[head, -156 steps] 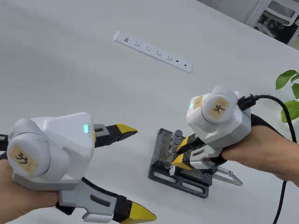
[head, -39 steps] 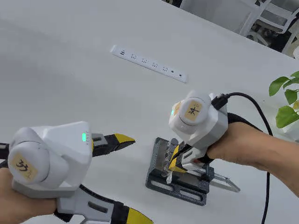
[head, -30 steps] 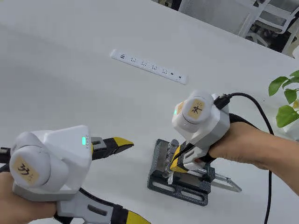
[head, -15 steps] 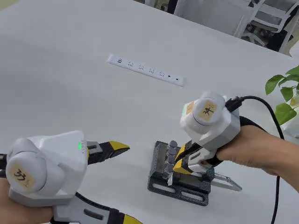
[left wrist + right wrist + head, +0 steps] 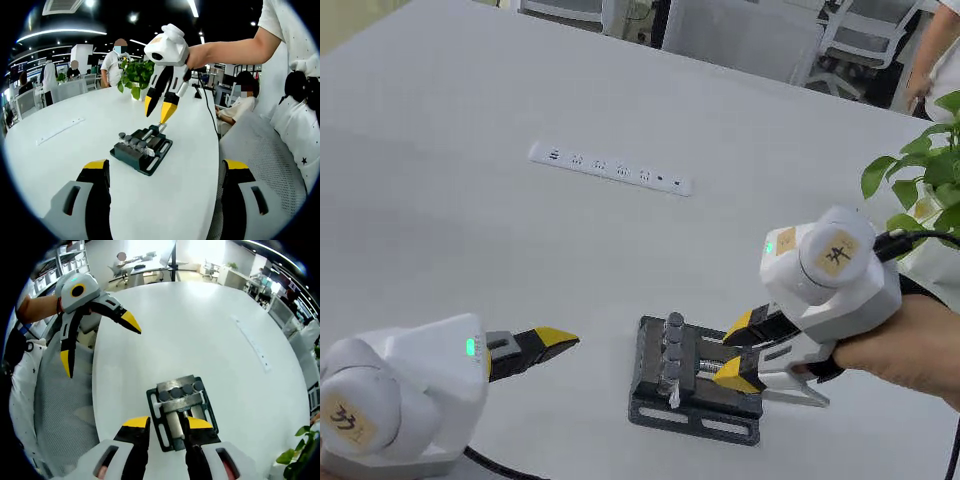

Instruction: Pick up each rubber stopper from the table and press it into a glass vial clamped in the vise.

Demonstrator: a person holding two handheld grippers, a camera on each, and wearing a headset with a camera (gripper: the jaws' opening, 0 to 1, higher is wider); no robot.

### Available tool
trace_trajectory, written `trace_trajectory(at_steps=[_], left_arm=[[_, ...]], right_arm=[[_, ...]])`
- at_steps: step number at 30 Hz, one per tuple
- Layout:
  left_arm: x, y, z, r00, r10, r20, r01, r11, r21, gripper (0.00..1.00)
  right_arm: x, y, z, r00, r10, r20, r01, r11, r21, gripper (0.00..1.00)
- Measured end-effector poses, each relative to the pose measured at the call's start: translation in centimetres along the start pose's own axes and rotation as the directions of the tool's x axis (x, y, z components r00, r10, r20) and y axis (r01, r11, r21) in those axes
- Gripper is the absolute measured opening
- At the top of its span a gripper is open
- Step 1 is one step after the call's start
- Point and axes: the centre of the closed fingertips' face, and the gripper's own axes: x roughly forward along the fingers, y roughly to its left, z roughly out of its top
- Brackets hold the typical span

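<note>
A dark metal vise [image 5: 690,415] stands on the white table and clamps a row of several glass vials [image 5: 671,350], each capped with a grey rubber stopper [image 5: 176,392]. My right gripper [image 5: 732,350] hovers just right of the vise, above its screw, open with nothing between its fingers. In its own view the right gripper [image 5: 168,423] looks down on the vise [image 5: 155,405]. My left gripper [image 5: 165,165] stands wide open and empty, well to the left of the vise [image 5: 150,156]. Its upper yellow fingertip [image 5: 556,341] points toward the vise.
A white power strip [image 5: 610,167] lies farther back on the table. A green plant [image 5: 920,175] stands at the right edge, near the right gripper's black cable. Office chairs and people are beyond the table. The table edge [image 5: 215,150] runs close to the vise.
My right gripper has risen off the row of vials and pulled back to the right, and its jaws have spread a little. The head camera has tilted up, so everything sits lower.
</note>
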Motion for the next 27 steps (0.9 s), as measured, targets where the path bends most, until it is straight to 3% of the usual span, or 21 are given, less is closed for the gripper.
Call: trace_trajectory(at_steps=[4,7,12,18,24,27], left_arm=[[-0.1,0.1,-0.2,0.9999,0.006,-0.01,-0.006,1.0,0.001,0.94],[-0.3,0.3,-0.3,0.9997,0.014,-0.018,-0.014,1.0,0.006,0.96],[-0.6,0.4,-0.5,0.9992,0.02,-0.033,-0.02,1.0,0.011,0.99],[-0.7,0.3,-0.5,0.9987,0.017,-0.048,-0.016,1.0,0.021,0.99],[-0.4,-0.3,-1.1,0.9966,0.007,-0.082,-0.003,0.999,0.044,0.99],[-0.2,-0.4,-1.3,0.996,0.011,-0.088,-0.008,0.999,0.044,0.99]], right_arm=[[-0.9,0.2,-1.1,0.9985,-0.028,0.046,0.026,0.999,0.041,0.29],[-1.7,0.4,-2.3,0.9939,-0.052,0.097,0.041,0.993,0.115,0.34],[-2.4,0.9,-4.2,0.9844,-0.079,0.157,0.052,0.984,0.17,0.46],[-3.0,1.5,-5.6,0.957,-0.111,0.268,0.046,0.97,0.239,0.57],[-3.6,2.0,-7.5,0.9322,-0.14,0.334,0.052,0.964,0.26,0.7],[-3.7,2.4,-8.4,0.9132,-0.152,0.378,0.046,0.96,0.275,0.75]])
